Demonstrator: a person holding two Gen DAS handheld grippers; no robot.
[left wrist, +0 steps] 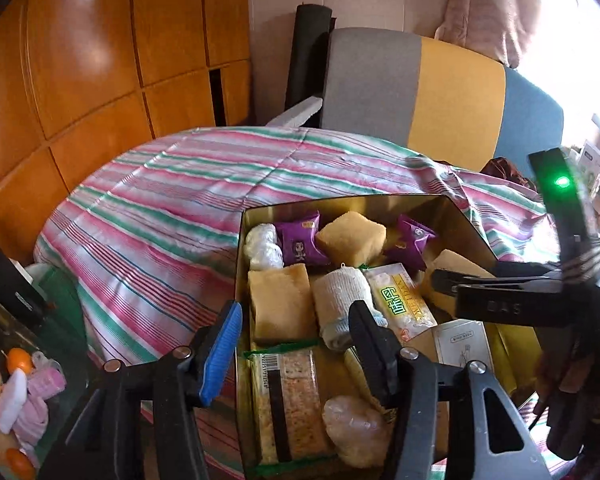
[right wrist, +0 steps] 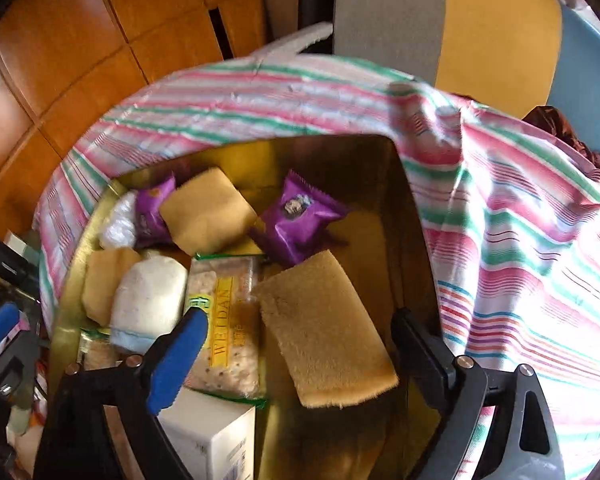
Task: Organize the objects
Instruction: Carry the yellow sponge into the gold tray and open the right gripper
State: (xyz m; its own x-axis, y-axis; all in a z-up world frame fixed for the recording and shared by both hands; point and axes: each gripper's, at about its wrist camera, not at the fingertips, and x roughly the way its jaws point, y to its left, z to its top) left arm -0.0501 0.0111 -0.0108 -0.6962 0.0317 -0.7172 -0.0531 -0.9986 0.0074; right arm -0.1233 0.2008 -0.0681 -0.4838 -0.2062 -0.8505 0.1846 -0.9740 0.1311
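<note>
Right tongs [right wrist: 300,340] apart over tan sponge [right wrist: 328,332], long axis toward camera.

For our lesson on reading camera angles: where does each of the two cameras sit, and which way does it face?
Left wrist: on the left gripper, angled down over the gold box; its own fingers and the right gripper show.
Right wrist: on the right gripper, tilted down into the box, jaws open above a tan sponge.
Shared: box, purple snack packs, striped cloth.
</note>
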